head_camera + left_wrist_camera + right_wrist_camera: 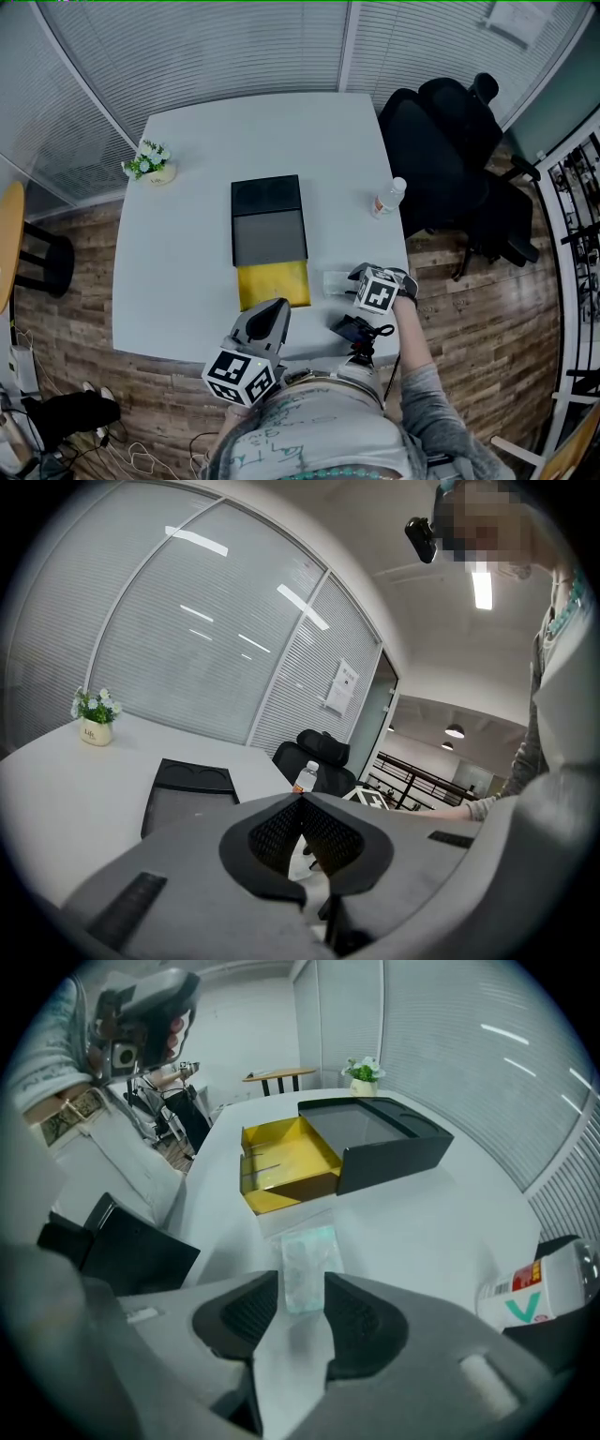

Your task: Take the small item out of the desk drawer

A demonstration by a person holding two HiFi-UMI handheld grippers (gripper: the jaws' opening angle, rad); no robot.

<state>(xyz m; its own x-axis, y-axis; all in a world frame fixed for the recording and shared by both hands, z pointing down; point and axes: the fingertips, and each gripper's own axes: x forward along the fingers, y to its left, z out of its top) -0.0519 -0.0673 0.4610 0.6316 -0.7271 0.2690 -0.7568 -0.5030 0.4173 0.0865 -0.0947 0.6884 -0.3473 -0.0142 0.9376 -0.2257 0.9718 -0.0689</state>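
Note:
A black desk drawer box (268, 220) sits mid-table with its yellow drawer (274, 284) pulled out toward me; the drawer looks empty in the right gripper view (286, 1162). The small item, a clear flat packet (337, 281), lies on the white table to the right of the drawer. My right gripper (354, 278) is open just behind it; in the right gripper view the packet (307, 1262) rests on the table with its near end between the spread jaws (302, 1288), the pads not pressing on it. My left gripper (274, 307) hovers at the table's near edge, shut and empty (300, 801).
A water bottle (387, 197) stands near the table's right edge, close to my right gripper (539, 1288). A small potted plant (150, 161) is at the far left. A black phone-like device (354, 328) lies at the near edge. Black office chairs (450, 141) stand right of the table.

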